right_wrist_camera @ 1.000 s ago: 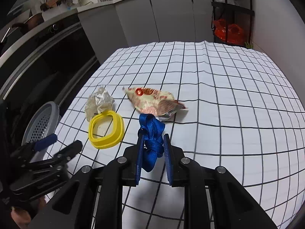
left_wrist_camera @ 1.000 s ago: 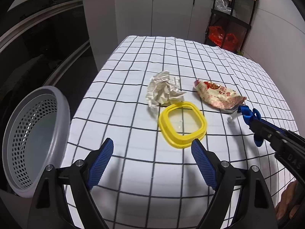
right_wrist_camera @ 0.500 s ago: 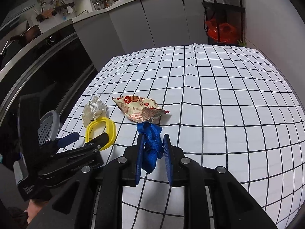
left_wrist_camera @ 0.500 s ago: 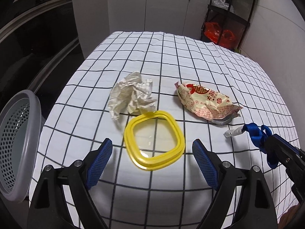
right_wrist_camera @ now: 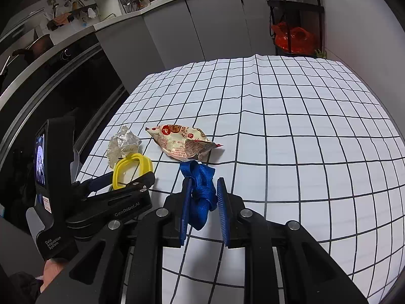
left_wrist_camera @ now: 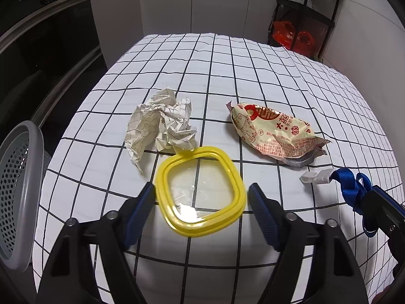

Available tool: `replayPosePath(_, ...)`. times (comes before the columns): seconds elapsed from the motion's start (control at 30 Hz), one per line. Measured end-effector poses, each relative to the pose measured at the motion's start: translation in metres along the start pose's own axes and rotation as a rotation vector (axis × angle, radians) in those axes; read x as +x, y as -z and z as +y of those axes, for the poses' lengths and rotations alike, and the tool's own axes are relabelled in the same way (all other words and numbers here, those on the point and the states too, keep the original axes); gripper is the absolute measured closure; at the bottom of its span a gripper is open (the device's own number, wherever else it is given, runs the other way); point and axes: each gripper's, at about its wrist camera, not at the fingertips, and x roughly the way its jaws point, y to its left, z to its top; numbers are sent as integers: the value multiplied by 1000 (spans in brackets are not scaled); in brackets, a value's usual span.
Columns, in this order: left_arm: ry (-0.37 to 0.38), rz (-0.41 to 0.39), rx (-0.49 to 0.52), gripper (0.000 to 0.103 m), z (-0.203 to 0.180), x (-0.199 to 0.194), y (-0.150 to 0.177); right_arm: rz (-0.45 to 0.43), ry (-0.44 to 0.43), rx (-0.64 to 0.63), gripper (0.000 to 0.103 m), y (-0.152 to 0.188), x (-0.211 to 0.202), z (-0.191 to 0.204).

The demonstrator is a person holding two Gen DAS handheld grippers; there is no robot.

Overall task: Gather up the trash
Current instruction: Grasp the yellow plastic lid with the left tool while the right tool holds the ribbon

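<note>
the left gripper [left_wrist_camera: 201, 197] is set over a yellow lid [left_wrist_camera: 200, 190] on the checked table [left_wrist_camera: 253, 76]; its jaws have just been closing and now straddle the lid, the left pad [left_wrist_camera: 141, 204] touching or nearly touching the rim, the right pad just clear, so nothing is pinched. crumpled paper [left_wrist_camera: 162, 124] lies touching the lid's far edge, and a snack wrapper [left_wrist_camera: 273, 133] is seen to the right, apart. a grey basket [left_wrist_camera: 17, 202] is held off the table's left edge. the right gripper [right_wrist_camera: 202, 197] is pressed together on a blue strap [right_wrist_camera: 201, 190], just beside the wrapper.
</note>
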Motion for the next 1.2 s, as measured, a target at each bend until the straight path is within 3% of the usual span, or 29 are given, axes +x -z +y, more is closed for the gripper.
replayPosePath(0.33,23,-11,-4,32,6,-10,2,-3,3,-8,83,1,-2,4)
replayPosePath(0.67,37,-88,3,33,25,-55,9,-32,-12,-27,83,5,-17,9)
replayPosePath(1.2,-17,-177,13,33,76,-120,30,-76,-68,-106,85,15,-45,59)
